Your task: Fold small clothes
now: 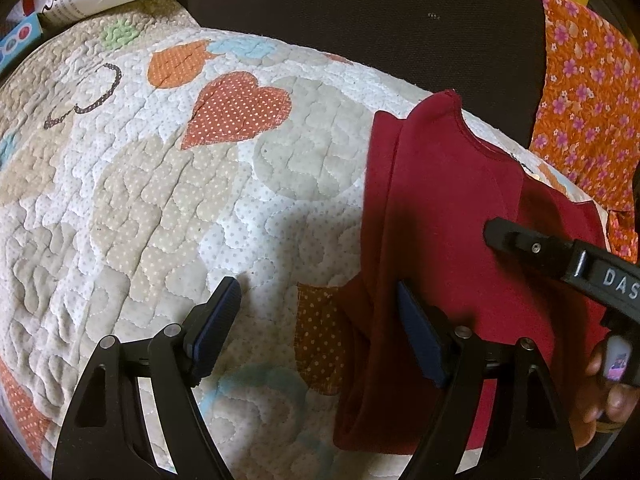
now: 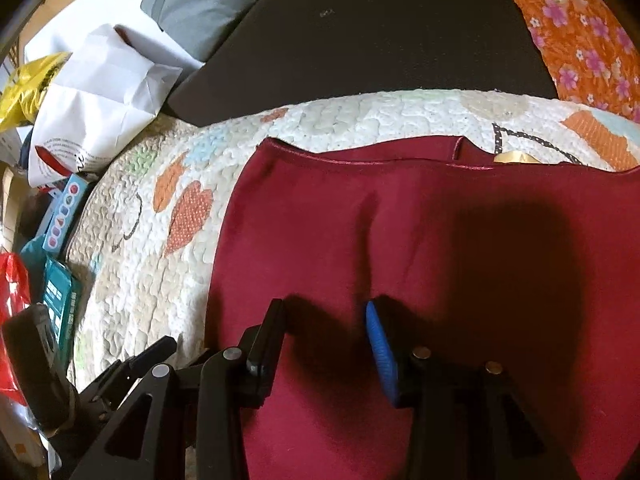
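A dark red small garment (image 1: 440, 208) lies flat on a quilted mat with heart patches (image 1: 160, 200), its left side folded inward along a long crease. My left gripper (image 1: 316, 294) is open wide just above the mat, with its right finger (image 1: 412, 320) over the garment's left edge and nothing pinched. In the right wrist view the red garment (image 2: 400, 240) fills the middle, its hemmed edge facing away. My right gripper (image 2: 324, 314) hovers over the cloth with its jaws partly apart and nothing between the pads. One finger of the right gripper (image 1: 516, 240) reaches in over the garment.
A dark brown cushion (image 1: 360, 20) lies behind the mat and an orange floral cloth (image 1: 588, 92) to its right. White paper bags (image 2: 100, 100), a yellow bag (image 2: 28, 88), boxes (image 2: 60, 216) and red plastic (image 2: 12, 320) crowd the left side. A person's fingers (image 1: 608, 396) hold the right tool.
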A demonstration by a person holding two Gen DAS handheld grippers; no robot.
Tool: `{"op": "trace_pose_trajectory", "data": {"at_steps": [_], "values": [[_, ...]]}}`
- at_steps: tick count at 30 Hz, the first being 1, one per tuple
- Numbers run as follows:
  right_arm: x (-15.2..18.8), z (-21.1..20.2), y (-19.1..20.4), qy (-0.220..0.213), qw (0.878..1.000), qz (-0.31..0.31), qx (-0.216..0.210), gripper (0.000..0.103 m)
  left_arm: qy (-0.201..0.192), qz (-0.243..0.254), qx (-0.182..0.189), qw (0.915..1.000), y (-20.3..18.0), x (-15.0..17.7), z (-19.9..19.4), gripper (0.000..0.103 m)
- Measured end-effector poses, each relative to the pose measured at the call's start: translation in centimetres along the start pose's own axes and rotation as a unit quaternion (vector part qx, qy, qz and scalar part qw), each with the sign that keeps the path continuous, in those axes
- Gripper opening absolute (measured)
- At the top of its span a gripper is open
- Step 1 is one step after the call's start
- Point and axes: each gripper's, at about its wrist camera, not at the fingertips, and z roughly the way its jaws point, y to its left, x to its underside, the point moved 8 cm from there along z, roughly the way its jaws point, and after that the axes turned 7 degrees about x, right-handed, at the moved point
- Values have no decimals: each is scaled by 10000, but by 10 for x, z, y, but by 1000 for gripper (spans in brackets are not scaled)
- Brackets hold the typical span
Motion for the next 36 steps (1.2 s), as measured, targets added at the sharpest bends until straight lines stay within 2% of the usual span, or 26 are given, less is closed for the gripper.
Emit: {"op": "trace_pose_trajectory", "data": {"at_steps": [5, 10, 18, 23, 31, 33, 36], "values": [[-5, -9, -1, -102, 9998, 144, -64, 40, -30, -74, 56, 10000, 1, -1, 0, 80], [-9, -14, 4, -162, 9999, 25, -2, 40, -61, -218, 198, 9995, 3, -3, -2, 80], [-16, -5, 8, -101, 9999, -8, -32, 40, -65, -176, 265, 9995, -1, -4, -2, 80], [-11, -17, -3, -121, 9999, -37, -74, 40, -53, -144, 340, 9993, -6, -4, 0, 80], [7, -74, -86, -473, 9958, 49, 785, 40, 3, -40, 344, 9994, -12, -2, 2, 80], [14, -99, -119, -705, 9899, 105, 1225, 40, -35, -16, 324, 9995, -12, -2, -1, 80], [22, -132, -168, -1057, 9779, 346, 1770, 47, -81, 10, 296, 9995, -14, -3, -3, 80]]}}
